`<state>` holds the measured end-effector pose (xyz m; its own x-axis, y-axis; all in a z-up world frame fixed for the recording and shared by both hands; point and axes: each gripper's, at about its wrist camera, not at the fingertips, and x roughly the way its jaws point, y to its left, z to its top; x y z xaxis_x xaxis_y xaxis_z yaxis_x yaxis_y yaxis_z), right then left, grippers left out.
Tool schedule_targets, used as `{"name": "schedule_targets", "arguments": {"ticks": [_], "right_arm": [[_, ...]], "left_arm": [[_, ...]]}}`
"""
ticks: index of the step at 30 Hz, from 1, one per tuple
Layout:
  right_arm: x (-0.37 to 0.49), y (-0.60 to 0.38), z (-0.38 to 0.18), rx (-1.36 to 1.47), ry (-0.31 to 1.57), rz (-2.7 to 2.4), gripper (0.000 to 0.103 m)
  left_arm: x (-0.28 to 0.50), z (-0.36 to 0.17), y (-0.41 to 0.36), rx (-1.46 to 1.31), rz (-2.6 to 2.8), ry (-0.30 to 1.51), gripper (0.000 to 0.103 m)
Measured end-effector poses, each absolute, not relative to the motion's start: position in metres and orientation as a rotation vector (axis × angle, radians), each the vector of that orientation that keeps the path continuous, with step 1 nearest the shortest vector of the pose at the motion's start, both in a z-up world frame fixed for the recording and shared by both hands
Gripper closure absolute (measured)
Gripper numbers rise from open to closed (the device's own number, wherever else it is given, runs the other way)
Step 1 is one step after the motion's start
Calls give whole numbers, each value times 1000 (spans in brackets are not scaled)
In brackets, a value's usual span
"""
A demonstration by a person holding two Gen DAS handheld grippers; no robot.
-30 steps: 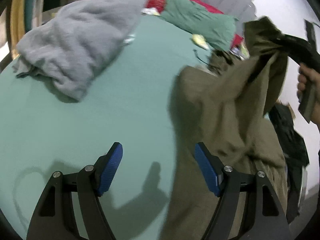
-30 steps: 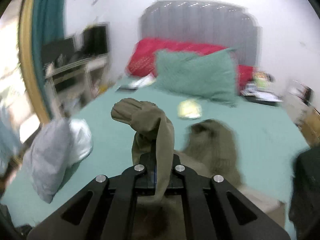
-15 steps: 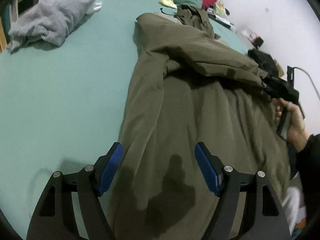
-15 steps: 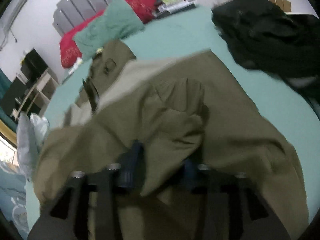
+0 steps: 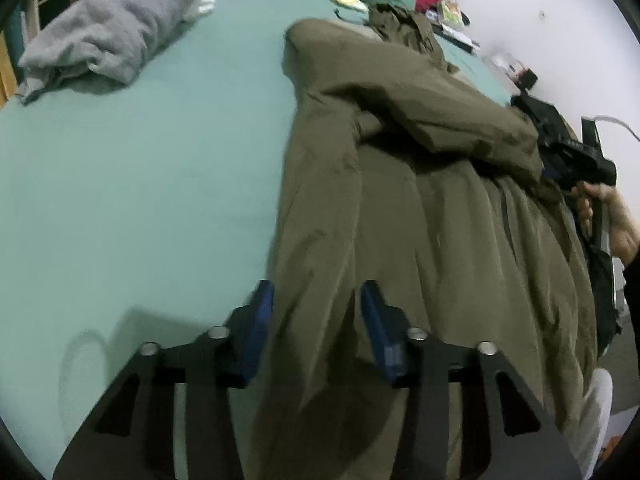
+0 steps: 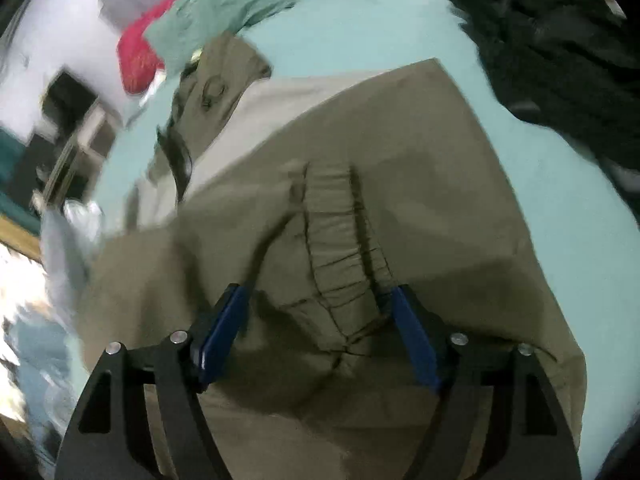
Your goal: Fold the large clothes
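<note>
A large olive-green jacket point(image 5: 432, 208) lies spread on the green bed sheet point(image 5: 140, 168), one sleeve point(image 5: 452, 124) folded across its body. My left gripper point(image 5: 316, 312) is open, its blue pads either side of the jacket's left edge near the hem. My right gripper point(image 6: 316, 320) is open over the sleeve cuff point(image 6: 340, 240), which lies loose on the jacket point(image 6: 420, 168). In the left wrist view the right gripper point(image 5: 568, 164) shows at the sleeve's end, held by a hand.
A grey garment point(image 5: 112, 32) is heaped at the bed's far left. A black garment point(image 6: 560, 48) lies at the right. Green point(image 6: 224, 20) and red point(image 6: 140, 56) pillows lie at the headboard. Shelves point(image 6: 68, 128) stand beside the bed.
The right gripper brought the sleeve down across the jacket and opened, letting the cuff go. The left gripper's jaws narrowed around the jacket's left edge.
</note>
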<state>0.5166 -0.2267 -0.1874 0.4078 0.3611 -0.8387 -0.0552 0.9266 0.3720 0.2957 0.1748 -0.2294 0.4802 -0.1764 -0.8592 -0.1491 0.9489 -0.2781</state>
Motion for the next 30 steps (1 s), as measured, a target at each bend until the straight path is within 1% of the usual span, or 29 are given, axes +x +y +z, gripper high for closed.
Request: {"name": "schedule_targets", "arguments": {"ticks": [1,2,3,5,6,9,11,12,14,16,18,19,20,21,22,23,25,26,27,28,29,30], "right_arm": [[517,-223,-184,281,1109,279,97],[518,-220,-180,263,1108,278,98],[520,-218,-174,268,1093,283,98],[522,-209,-149,193,1023,287,99],[524,-208,-134,176,975,284,99],[522,-214,-63,152,734,286,102],[521,-219,-32,130,632,295,102],[523,-222,-21,105,613,288,102],[532,-226,-26,101,663,280,102],[539,-227,-51,78,783,293,102],[542,-224,-89,45,887,290,102],[540,-225,-104,44,919,288,96],[540,-227,-123,58,964,280,69],[541,-231,-144,84,1007,257,49],[542,-233,-155,108,1021,243,14],[540,-240,-168,146,1039,250,9],[540,-243,-190,257,1090,333,10],[538,-239,-198,258,1110,349,11],[535,-231,-204,203,1114,354,16],[532,-223,-205,154,1116,366,51],[530,-214,-206,111,1125,382,72],[529,-210,-203,88,1118,372,72]], "left_arm": [[296,-232,173,-328,-14,1081,72],[297,-234,173,-326,-11,1084,83],[295,-234,174,-330,-8,1079,85],[294,-233,178,-346,-3,1061,90],[295,-232,180,-358,2,1054,91],[296,-229,181,-358,21,1032,91],[299,-232,180,-342,32,1039,91],[300,-235,178,-333,38,1050,91],[302,-237,176,-332,45,1059,91],[305,-235,175,-332,57,1056,90],[307,-231,178,-367,61,1052,88],[307,-227,180,-390,64,1039,83],[308,-224,182,-402,66,1022,77],[308,-218,185,-415,72,997,74],[310,-211,187,-430,76,973,71],[312,-206,189,-446,75,951,68],[318,-197,193,-459,70,934,63],[323,-192,195,-457,77,921,62],[327,-189,194,-456,80,915,62],[332,-186,194,-458,78,906,62],[336,-185,194,-458,75,900,62],[341,-183,193,-455,78,899,62]]}}
